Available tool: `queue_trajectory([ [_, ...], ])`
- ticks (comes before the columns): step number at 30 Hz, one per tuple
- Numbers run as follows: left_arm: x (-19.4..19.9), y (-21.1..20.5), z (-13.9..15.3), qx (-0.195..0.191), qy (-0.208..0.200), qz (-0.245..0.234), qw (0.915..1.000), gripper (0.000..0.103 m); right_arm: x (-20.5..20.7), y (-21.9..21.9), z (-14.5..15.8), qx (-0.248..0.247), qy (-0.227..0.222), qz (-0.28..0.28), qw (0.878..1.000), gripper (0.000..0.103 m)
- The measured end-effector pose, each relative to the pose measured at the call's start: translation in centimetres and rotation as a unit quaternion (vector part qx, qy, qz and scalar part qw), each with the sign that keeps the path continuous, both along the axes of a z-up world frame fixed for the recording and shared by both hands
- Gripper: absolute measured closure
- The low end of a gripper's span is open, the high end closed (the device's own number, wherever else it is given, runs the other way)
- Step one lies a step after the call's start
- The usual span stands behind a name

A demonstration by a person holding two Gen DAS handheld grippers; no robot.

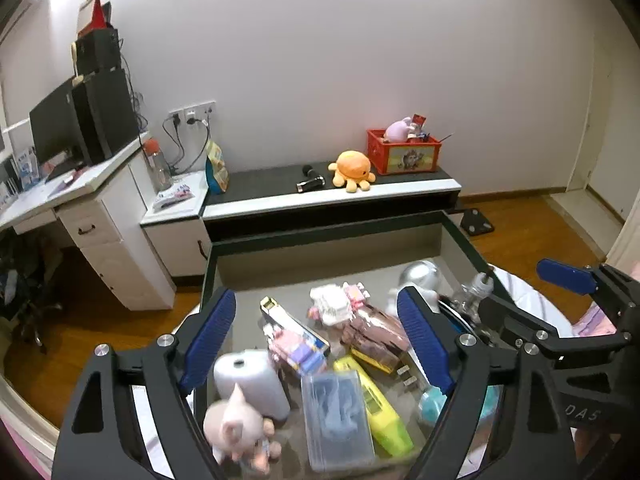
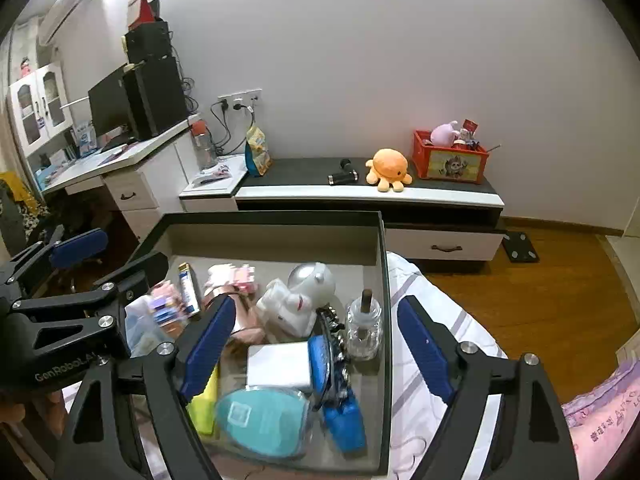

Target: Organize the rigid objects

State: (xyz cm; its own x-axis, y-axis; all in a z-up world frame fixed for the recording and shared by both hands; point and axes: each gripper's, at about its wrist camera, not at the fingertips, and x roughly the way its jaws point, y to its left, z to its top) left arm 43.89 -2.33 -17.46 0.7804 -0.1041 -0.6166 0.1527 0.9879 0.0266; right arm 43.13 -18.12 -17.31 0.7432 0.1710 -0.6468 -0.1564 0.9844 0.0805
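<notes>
Bedroom | box (image 2: pixel 382 272) long axis runs twd wall | yellow tool (image 1: pixel 380 412) lies diag.

"GenRobot.AI" — printed on the left hand-held gripper (image 2: pixel 102 260); other labels too blurred.

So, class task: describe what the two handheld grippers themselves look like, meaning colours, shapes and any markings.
Both match: the left gripper and right gripper have black angular frames with triangular cut-outs, silver round bolts at the joints, and two long blue ribbed fingers. White lettering marks the black bodies, reading roughly "GenRobot.AI" on the left one seen from the right wrist view.
</notes>
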Motion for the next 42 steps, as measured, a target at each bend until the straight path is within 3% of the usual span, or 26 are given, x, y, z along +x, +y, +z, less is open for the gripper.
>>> queue_trajectory([
  [1,-0.5,0.2,0.2,-0.006,-0.002,0.002,1.0000,0.016,-0.3,0.0,0.1,0.003,-0.001,0.002,1.000,0.013],
  [3,-1.7,0.8,0.5,-0.012,-0.010,0.008,0.9998,0.009,-1.1,-0.1,0.4,0.010,-0.003,0.005,1.000,0.000],
  [7,-3.6,1.3,0.9,-0.029,-0.014,0.005,0.9995,0.005,-2.7,-0.3,0.8,0.008,-0.013,0.007,1.000,0.000],
  [10,-5.5,1.4,1.1,-0.021,-0.023,0.003,0.9995,0.001,-4.3,-0.1,1.4,0.002,-0.024,0.009,1.000,0.000],
  [19,-12.3,2.4,3.5,-0.044,-0.073,-0.002,0.9964,0.000,-10.6,0.5,4.0,-0.008,-0.087,0.004,0.996,0.000],
  [25,-17.7,2.1,5.2,-0.010,-0.118,0.009,0.9929,0.000,-15.2,0.8,5.9,-0.020,-0.132,-0.003,0.991,0.000],
  [33,-23.5,2.4,8.2,-0.003,-0.170,0.018,0.9852,0.000,-21.0,1.5,8.5,-0.027,-0.181,-0.006,0.983,0.000],
  [42,-30.8,2.5,11.7,0.016,-0.248,0.033,0.9680,0.000,-26.3,1.9,11.3,-0.015,-0.228,-0.001,0.974,0.000],
])
